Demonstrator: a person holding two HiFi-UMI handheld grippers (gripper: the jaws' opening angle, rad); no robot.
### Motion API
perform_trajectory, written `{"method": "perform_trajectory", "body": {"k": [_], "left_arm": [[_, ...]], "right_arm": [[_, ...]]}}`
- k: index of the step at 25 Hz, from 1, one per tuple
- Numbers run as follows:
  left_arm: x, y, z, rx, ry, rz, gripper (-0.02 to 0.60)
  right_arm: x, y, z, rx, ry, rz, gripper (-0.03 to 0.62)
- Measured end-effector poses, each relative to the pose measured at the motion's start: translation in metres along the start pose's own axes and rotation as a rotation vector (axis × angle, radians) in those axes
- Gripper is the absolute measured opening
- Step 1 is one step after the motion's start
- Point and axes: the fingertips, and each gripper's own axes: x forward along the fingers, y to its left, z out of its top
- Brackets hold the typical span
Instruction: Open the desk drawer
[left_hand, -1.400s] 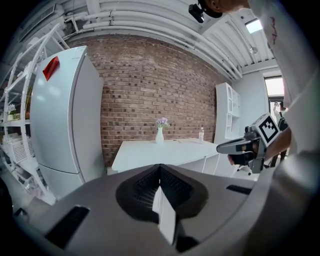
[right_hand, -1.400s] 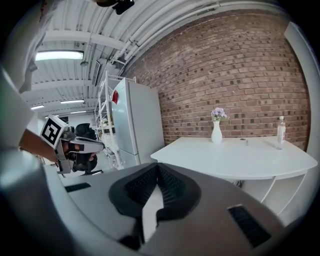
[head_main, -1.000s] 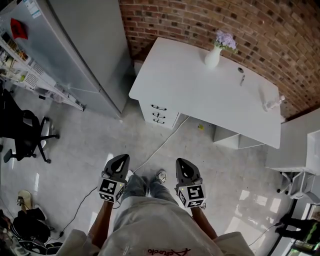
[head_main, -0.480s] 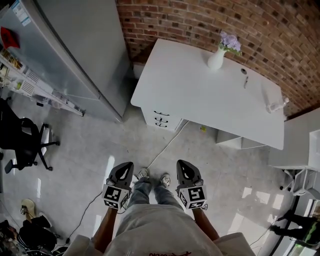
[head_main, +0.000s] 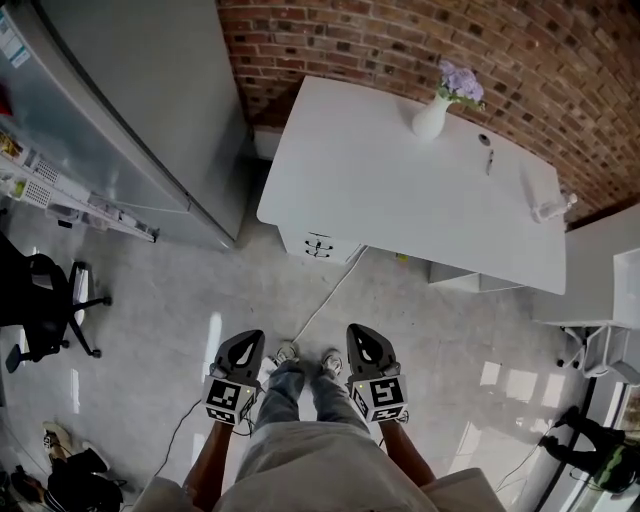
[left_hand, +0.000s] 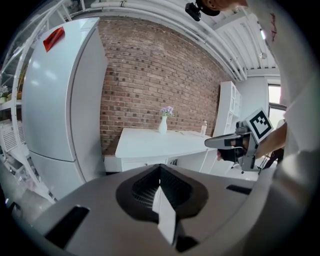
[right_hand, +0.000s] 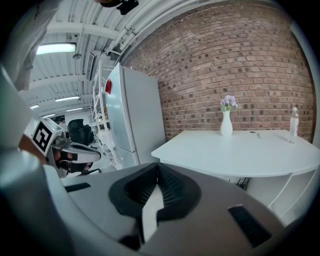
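The white desk (head_main: 400, 190) stands against the brick wall. Its drawer unit (head_main: 320, 246) with black handles peeks out under the front left edge, all drawers closed. In the head view my left gripper (head_main: 243, 347) and right gripper (head_main: 361, 342) hover side by side above the floor, well short of the desk. Both are shut and hold nothing. The left gripper view shows the desk (left_hand: 160, 145) ahead and the right gripper (left_hand: 212, 143) off to the side. The desk top (right_hand: 245, 150) fills the right of the right gripper view.
A tall grey fridge (head_main: 130, 110) stands left of the desk. A white vase of flowers (head_main: 432, 112) and a bottle (head_main: 545, 210) sit on the desk. A cable (head_main: 320, 300) runs across the floor. A black office chair (head_main: 45, 300) is far left; white shelving (head_main: 600, 290) at right.
The view has moved closer to the desk; the drawer unit has slid further under the desk edge. Both grippers stay side by side, still shut.
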Motion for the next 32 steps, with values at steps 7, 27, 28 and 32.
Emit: {"method": "perform_trajectory", "body": {"k": [7, 27, 28, 32], "left_arm": [[0.019, 0.008, -0.040, -0.014, 0.051, -0.036, 0.012], [0.067, -0.008, -0.185, -0.093, 0.153, -0.137, 0.012], [0.070, -0.009, -0.190, -0.096, 0.156, -0.143, 0.012], [0.081, -0.007, -0.207, -0.115, 0.166, -0.144, 0.012]], "right_arm": [[0.025, -0.006, -0.044, 0.023, 0.061, -0.015, 0.017], [0.059, 0.007, -0.242, 0.106, 0.310, -0.015, 0.017], [0.059, 0.006, -0.249, 0.108, 0.322, -0.017, 0.017], [0.062, 0.003, -0.270, 0.112, 0.354, -0.028, 0.017]]}}
